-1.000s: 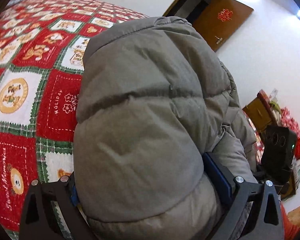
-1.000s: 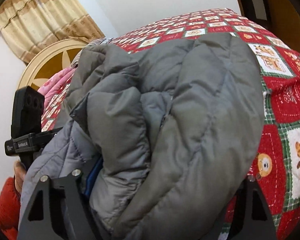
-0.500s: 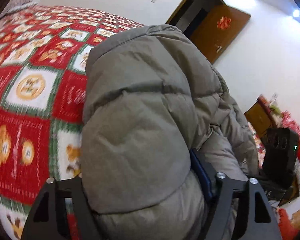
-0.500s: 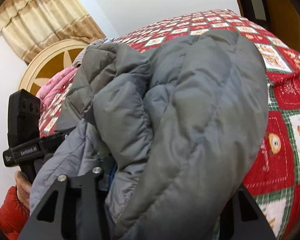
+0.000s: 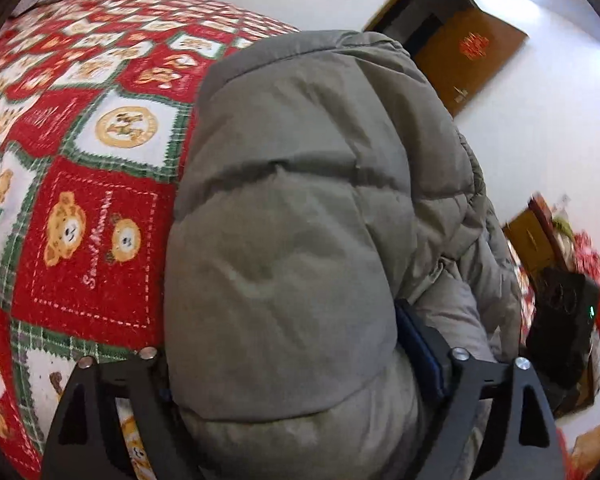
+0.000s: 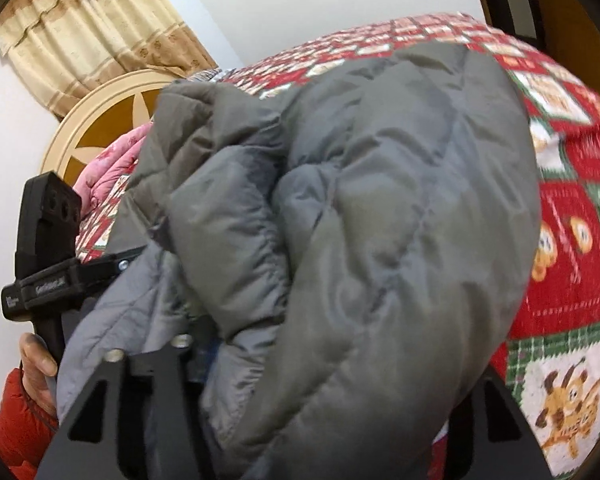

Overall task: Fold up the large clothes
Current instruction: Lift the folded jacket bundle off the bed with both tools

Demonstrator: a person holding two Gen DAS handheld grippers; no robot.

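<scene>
1. Evidently the grey puffer jacket (image 5: 292, 240) is bundled into a thick fold and sits at the near edge of the bed (image 5: 96, 240), over its red patchwork quilt; each end of the bundle lies between a gripper's fingers, which looks like a way to carry or press the fold as one piece.
2. Left gripper (image 5: 300, 364): jaws opening, spread wide around the padded end, the blue pad on one side against the fabric (whether it truly squeezes I cannot tell, since the filling swells to fill the gap).
3. Right gripper (image 6: 328, 376): jaws opening too, with the layered end of the jacket, its paler lining showing, stuffed between them.
4. A hand (image 6: 36, 360) in a red sleeve holds the left gripper's handle in the right wrist view.
5. Around: a pink quilt (image 6: 112, 168) and round headboard (image 6: 100, 120) beyond, a curtain (image 6: 92, 28), a brown door (image 5: 472, 52). Nothing blocks the bed ahead; the jacket's own bulk hides the fingertips.
</scene>
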